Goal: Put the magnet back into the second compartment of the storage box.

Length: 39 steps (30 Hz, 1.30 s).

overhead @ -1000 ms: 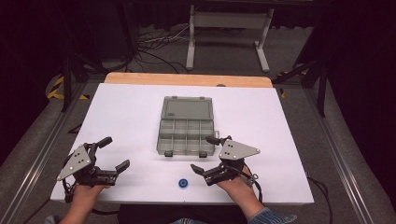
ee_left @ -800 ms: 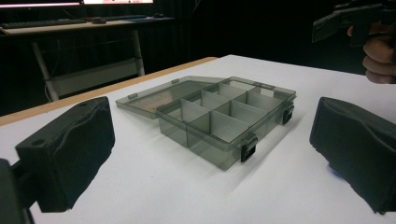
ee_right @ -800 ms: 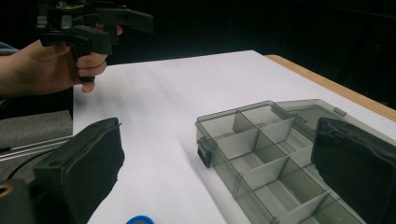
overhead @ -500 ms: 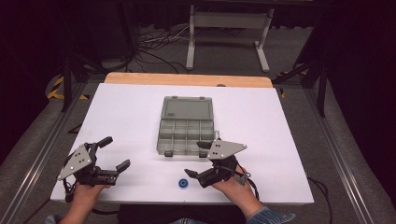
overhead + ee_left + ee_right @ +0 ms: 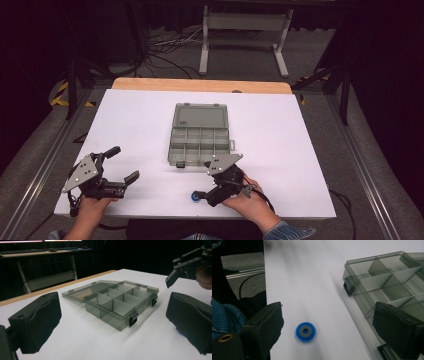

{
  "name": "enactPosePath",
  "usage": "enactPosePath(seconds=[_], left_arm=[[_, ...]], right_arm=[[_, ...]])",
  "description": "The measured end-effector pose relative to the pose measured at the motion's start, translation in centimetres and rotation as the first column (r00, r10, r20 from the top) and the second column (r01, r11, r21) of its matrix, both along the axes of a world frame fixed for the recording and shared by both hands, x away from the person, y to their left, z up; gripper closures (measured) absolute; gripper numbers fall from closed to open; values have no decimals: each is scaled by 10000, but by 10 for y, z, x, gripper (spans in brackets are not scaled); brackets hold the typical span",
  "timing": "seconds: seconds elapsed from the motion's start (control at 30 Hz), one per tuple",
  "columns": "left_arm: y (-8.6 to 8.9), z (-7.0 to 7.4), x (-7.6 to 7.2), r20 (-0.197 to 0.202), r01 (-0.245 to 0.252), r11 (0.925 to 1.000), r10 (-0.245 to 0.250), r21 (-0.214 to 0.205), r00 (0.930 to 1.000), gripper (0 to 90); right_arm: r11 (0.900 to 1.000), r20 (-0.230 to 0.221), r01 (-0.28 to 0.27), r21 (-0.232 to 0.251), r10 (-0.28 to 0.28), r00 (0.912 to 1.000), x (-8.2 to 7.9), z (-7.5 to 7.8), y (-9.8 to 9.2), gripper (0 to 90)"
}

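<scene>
No writing is legible. The open grey organiser box looks empty. Both the left hand-held gripper and the right hand-held gripper gape; the right's jaws, just narrowing, straddle the blue ring.

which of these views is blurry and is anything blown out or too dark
Right gripper view: motion smear over the white table, and the blue ring has soft edges. Left gripper view: the compartment box is sharp, the background dark. High view: evenly lit tabletop, surroundings nearly black, no harsh glare.
</scene>
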<state>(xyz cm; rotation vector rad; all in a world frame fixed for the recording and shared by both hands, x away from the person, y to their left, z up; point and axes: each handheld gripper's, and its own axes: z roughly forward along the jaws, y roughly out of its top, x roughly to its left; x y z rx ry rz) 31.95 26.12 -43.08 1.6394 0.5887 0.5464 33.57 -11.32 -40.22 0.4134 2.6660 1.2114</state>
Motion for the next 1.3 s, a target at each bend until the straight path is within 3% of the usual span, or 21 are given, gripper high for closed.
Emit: enactPosePath(seconds=[0.3,0.77,0.97,1.1,1.3], left_arm=[[1,0,0,14,-1,10000,1,41,10000,8],[1,1,0,24,22,10000,-22,31,10000,7],[1,1,-1,30,36,10000,-36,14,10000,8],[1,1,-1,19,45,10000,-45,41,10000,8],[1,1,-1,12,33,10000,-33,53,10000,8]], right_arm=[[9964,-386,-295,-796,265,9989,1,-13,11,130],[9831,-1073,-836,-1629,665,9920,-1,-35,26,174],[9806,-1266,-857,-1765,637,9899,-2,-40,28,202],[9776,-1374,-928,-1888,673,9882,-1,-44,28,242],[9745,-1217,-1045,-1986,813,9892,-2,-43,28,395]])
